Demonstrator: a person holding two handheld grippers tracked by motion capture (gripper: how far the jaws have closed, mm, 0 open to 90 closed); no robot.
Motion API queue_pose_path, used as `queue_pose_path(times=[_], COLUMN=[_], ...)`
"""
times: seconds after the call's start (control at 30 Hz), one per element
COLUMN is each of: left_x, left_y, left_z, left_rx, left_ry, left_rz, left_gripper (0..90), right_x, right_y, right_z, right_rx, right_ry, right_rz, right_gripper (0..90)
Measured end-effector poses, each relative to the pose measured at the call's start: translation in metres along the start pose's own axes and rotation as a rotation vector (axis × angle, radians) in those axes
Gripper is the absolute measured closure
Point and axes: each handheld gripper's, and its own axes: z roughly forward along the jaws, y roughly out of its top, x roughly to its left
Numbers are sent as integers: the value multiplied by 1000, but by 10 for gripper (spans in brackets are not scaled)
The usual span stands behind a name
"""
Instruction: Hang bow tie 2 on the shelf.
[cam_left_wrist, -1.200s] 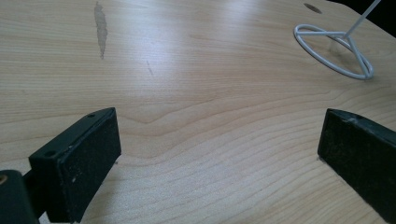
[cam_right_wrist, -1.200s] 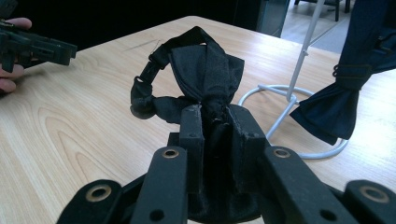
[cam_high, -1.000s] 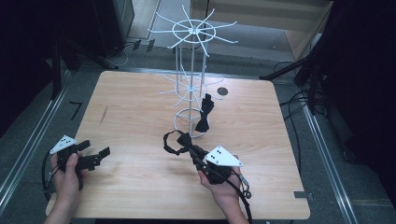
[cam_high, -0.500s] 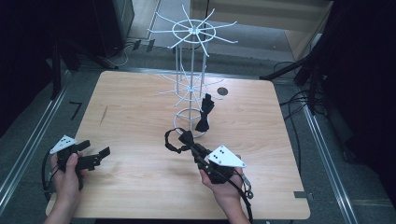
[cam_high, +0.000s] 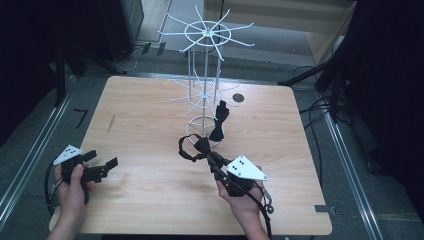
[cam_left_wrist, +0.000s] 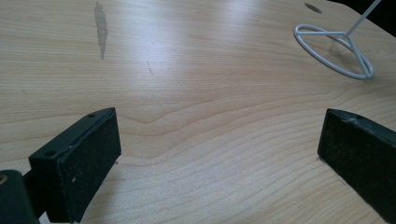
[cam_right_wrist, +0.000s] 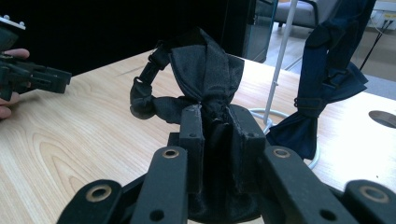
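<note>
The table (cam_high: 150, 115) is a light wooden surface with rounded corners, bearing a dark streak near its left side and a small round hole near its far edge.

The wire rack (cam_high: 205, 75) stands on the far middle of the table. It is white, with 1 upright post, 2 tiers of radiating arms and a ring base (cam_left_wrist: 334, 50) resting on the wood.

The right gripper (cam_high: 204, 149) lies near the middle of the table, its body held in the person's right hand (cam_high: 245, 197) at the near edge. It points toward the rack base.

The left gripper (cam_high: 107, 165) rests low over the near left part of the table, held in the left hand (cam_high: 72, 187). Its fingers (cam_left_wrist: 79, 161) are spread wide, with bare wood between them.

The black bow tie (cam_right_wrist: 205, 77) is pinched between the fingers (cam_right_wrist: 192, 135) of the right gripper. The fingers are pressed close on the tie's middle; the fabric bunches upward past the fingertips, and its strap (cam_high: 184, 149) loops out to the left side. In the high view the tie sits just in front of the rack base.

A 2nd bow tie (cam_high: 219, 121) hangs on the rack, dark in colour, just beyond the gripped tie and not touching the fingers.
</note>
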Motion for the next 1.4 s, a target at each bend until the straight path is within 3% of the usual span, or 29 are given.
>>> queue_pose_path(times=[1.4], left_x=[0], left_y=[0], left_z=[0], left_rx=[1], left_ry=[-2], left_rz=[0], left_gripper=[0], right_x=[-12], right_y=[14], right_z=[-20], right_rx=[-82], right_ry=[-52], right_rz=[13], right_gripper=[783])
